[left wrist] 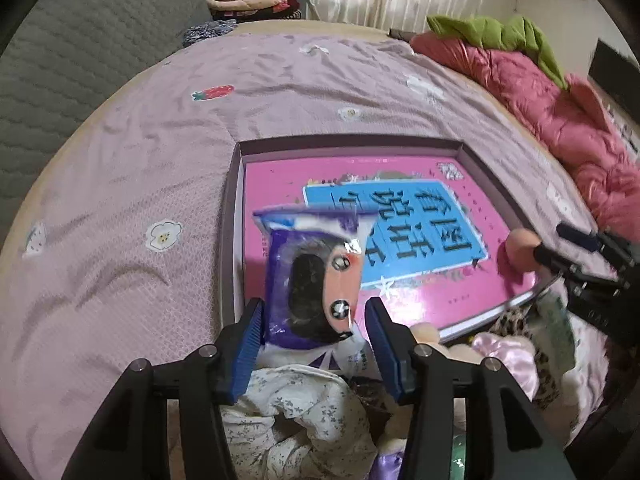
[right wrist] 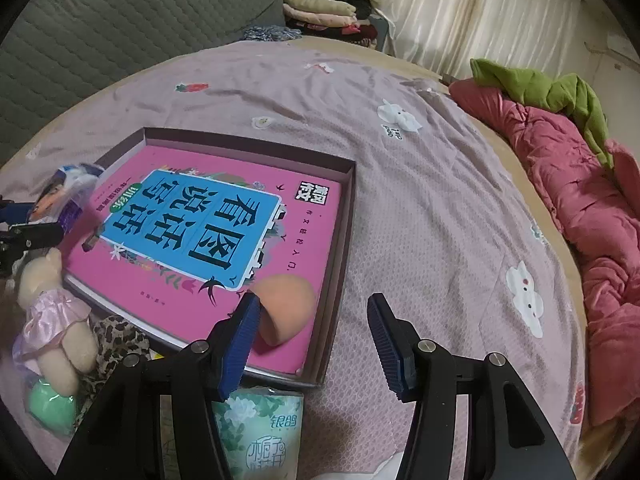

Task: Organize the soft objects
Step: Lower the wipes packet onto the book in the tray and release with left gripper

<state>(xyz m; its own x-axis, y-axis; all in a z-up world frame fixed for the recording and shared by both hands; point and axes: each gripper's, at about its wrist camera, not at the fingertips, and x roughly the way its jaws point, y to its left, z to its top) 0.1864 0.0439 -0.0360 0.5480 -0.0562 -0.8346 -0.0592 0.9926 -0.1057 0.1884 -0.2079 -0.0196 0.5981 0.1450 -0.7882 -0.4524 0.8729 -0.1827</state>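
Our left tool [left wrist: 314,344] stands released around the wipes pack [left wrist: 310,276] at the box's [right wrist: 348,200] seven o'clock edge; it may tip out. Our right tool [right wrist: 314,342], unclenched, could nudge the peach sponge [right wrist: 286,308] at five o'clock

1. a bed [right wrist: 420,184] fills the room, under a mauve sheet printed with flowers and strawberries.
2. a grey quilted headboard [right wrist: 120,20] stands along its far side.
3. cream curtains [right wrist: 480,16] hang behind, letting in pale daylight.
4. folded clothes [right wrist: 320,10] are stacked beside the headboard.
5. a pink quilt [right wrist: 580,184] lies bunched at the right edge, a green cloth [right wrist: 552,88] on top.
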